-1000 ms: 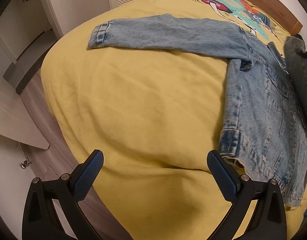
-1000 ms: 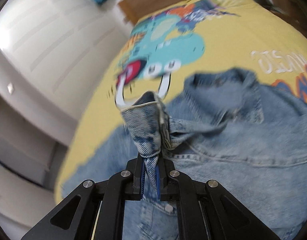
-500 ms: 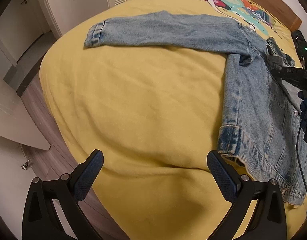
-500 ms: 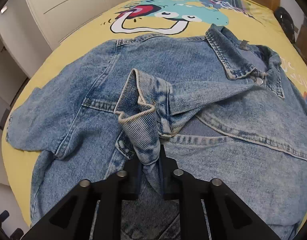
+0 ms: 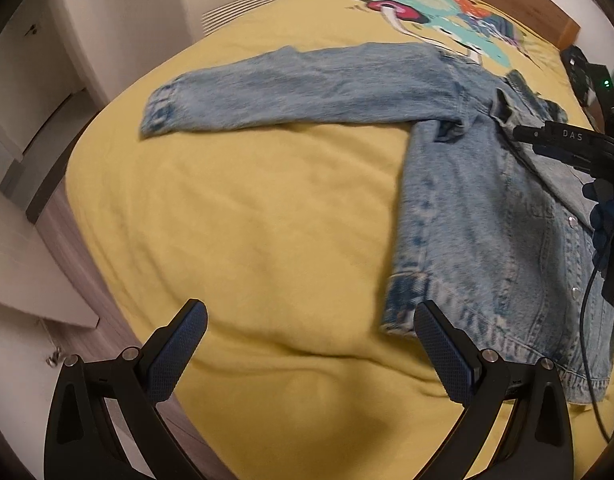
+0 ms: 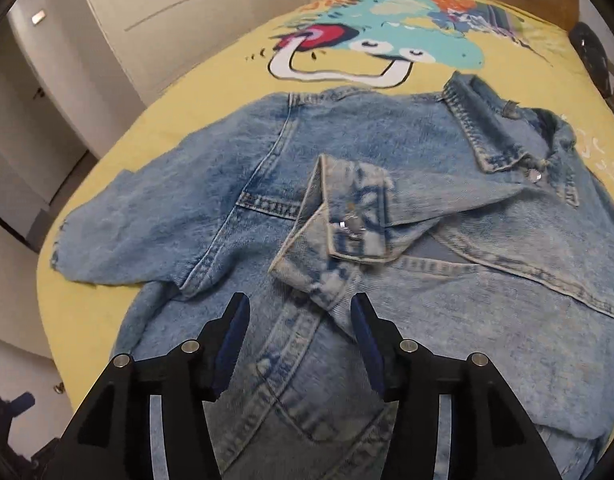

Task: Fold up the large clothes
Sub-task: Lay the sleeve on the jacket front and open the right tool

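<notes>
While right claw [image 6: 299,320] opens, nothing between its pads, denim jacket [image 6: 387,280] lies flat on yellow bed [image 5: 247,220].
Collar at 1 o'clock, hem 6; folded sleeve cuff [image 6: 347,216] across chest; other sleeve [image 5: 287,84] runs toward 9; left claw [image 5: 307,344] wide, empty.

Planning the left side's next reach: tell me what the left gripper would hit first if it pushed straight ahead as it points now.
Likely the bare yellow bedspread: the left gripper stands open over it. The denim jacket lies off to its right, though depth is hard to judge.
</notes>
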A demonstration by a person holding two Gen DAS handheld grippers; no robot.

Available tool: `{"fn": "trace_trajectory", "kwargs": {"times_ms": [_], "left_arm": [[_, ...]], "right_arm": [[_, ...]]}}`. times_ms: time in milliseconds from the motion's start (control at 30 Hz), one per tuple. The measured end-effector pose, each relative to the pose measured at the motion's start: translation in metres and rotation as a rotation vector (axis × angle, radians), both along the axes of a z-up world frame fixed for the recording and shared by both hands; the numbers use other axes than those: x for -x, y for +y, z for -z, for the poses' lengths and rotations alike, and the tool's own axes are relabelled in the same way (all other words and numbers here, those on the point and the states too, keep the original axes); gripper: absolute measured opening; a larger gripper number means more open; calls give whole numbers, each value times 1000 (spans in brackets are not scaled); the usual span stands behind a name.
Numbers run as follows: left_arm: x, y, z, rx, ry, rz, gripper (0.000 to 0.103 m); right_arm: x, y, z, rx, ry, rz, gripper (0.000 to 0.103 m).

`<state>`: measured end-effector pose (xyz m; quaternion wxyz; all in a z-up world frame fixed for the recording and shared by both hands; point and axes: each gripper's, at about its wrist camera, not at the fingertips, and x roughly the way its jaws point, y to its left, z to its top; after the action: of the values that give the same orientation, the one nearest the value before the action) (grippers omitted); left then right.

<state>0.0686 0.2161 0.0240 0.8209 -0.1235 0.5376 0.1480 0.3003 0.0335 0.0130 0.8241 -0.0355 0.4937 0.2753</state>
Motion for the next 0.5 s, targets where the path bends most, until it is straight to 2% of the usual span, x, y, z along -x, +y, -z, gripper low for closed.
{"fn": "trace_trajectory", "kwargs": {"times_ms": [167, 367, 500], "left_arm": [[-30, -24, 0, -30, 5, 75, 102], [-85, -69, -2, -56, -32, 199, 102], [-134, -108, 1, -60, -57, 289, 102]], "right_arm": [[-3, -59, -11, -19, -44, 97, 54], [-15, -152, 1, 76, -62, 272, 54], [-14, -192, 8, 127, -72, 321, 54]]}}
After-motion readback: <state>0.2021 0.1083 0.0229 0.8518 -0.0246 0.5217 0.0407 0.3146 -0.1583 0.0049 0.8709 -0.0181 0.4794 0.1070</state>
